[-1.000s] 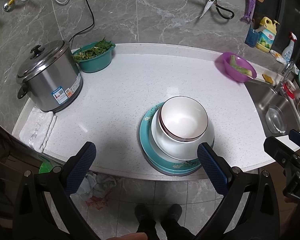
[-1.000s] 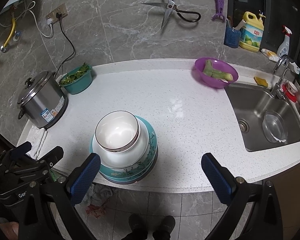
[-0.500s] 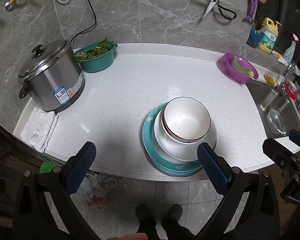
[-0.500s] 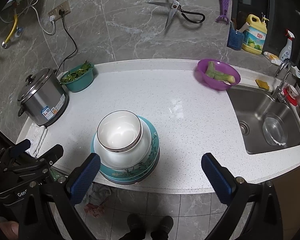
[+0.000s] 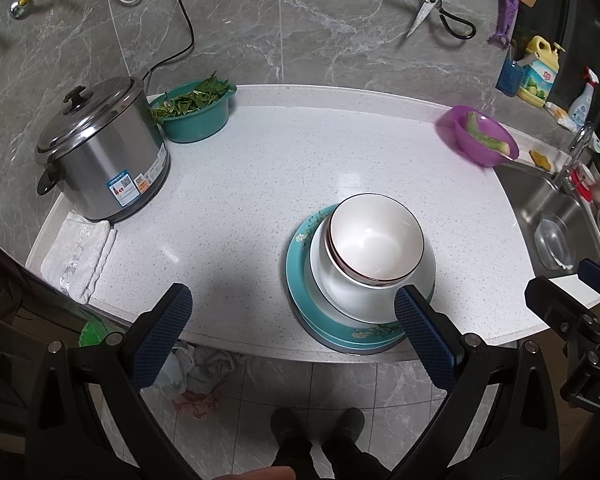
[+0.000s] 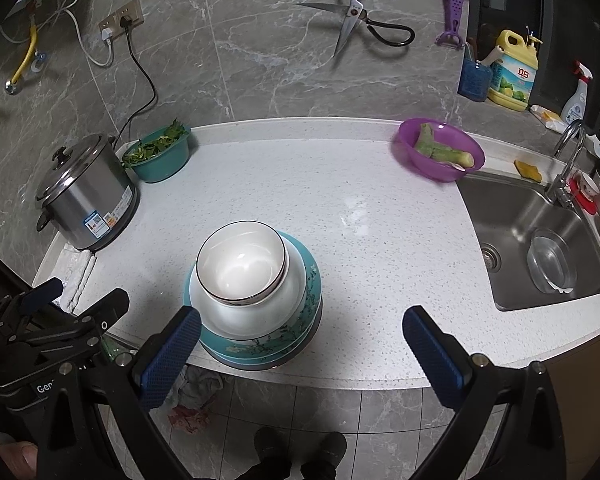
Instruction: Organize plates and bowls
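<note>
Stack: one white bowl (image 5: 376,246) nested in a larger white bowl (image 5: 342,290), atop teal plates (image 5: 300,276), near the worktop (image 5: 260,184) front edge.
Left claw (image 5: 290,332): spread wide, empty.
Right claw (image 6: 300,350): spread wide, empty.
Others: one rice cooker (image 5: 100,152), one purple bowl (image 5: 476,138).

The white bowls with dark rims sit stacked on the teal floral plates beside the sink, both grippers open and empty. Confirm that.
Not beside the sink: the white bowls with dark rims on the teal floral plates sit at the counter's front edge, well left of the sink, per the right wrist view. Both grippers are open and empty.
</note>
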### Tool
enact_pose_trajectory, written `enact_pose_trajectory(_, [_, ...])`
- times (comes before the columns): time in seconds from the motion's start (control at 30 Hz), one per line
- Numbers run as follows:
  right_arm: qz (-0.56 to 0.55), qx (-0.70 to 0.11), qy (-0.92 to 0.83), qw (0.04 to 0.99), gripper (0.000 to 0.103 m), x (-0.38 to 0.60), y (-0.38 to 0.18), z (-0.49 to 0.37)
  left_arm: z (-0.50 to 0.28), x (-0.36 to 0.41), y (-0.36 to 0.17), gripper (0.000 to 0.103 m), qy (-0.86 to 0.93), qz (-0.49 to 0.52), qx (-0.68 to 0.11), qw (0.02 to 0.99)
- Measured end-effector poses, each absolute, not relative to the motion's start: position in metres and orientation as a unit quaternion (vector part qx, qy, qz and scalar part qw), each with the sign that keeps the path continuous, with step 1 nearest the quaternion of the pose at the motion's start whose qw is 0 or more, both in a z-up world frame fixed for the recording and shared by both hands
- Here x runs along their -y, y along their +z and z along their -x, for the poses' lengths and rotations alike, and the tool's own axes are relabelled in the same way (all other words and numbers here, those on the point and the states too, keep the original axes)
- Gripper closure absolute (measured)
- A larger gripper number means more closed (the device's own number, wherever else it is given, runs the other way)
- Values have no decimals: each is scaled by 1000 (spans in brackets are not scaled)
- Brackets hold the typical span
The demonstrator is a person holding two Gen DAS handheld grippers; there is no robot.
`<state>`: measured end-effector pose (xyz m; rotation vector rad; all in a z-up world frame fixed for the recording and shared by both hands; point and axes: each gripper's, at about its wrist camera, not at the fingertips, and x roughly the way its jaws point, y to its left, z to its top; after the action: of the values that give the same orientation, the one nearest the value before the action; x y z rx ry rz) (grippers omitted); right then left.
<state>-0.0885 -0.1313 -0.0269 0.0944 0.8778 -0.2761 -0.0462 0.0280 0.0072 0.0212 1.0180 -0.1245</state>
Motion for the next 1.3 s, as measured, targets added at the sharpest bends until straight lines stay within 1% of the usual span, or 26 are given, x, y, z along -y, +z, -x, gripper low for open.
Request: enact_pose_trajectory(1.3, [-45, -426, -132, 894, 0, 131, -28, 84, 38, -24, 0, 0, -59, -12, -492, 869])
